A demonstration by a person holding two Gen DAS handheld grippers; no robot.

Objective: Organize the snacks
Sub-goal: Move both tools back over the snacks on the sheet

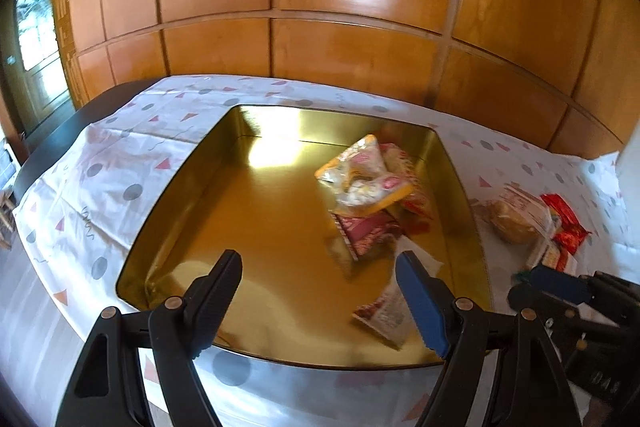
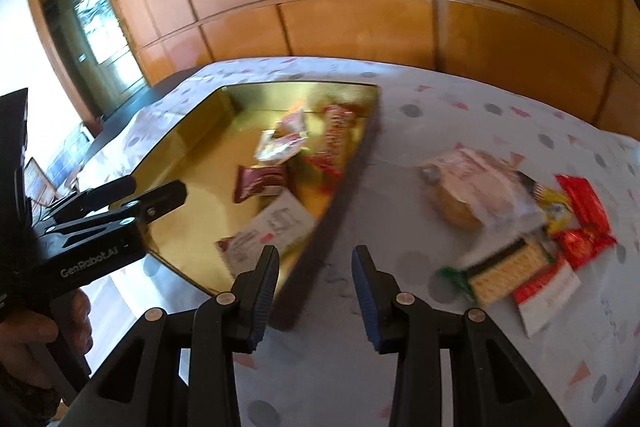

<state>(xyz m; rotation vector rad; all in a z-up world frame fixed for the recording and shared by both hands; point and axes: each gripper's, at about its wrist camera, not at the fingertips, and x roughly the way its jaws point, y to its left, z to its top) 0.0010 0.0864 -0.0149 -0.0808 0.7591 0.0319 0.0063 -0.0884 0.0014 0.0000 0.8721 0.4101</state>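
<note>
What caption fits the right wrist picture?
Open right gripper hovers beside the gold tin, snacks waiting on the tablecloth.

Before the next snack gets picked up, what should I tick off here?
1. Left gripper empty and open: ok.
2. Right gripper empty and open: ok.
3. Gold tin has free floor space: ok.
4. Snacks still outside on the tablecloth, such as the cracker pack and bun packet: not ok, unsorted.
5. Right gripper lined up over a snack: not ok, over bare cloth.
6. Packet labels readable: cannot tell, blurred.
</note>
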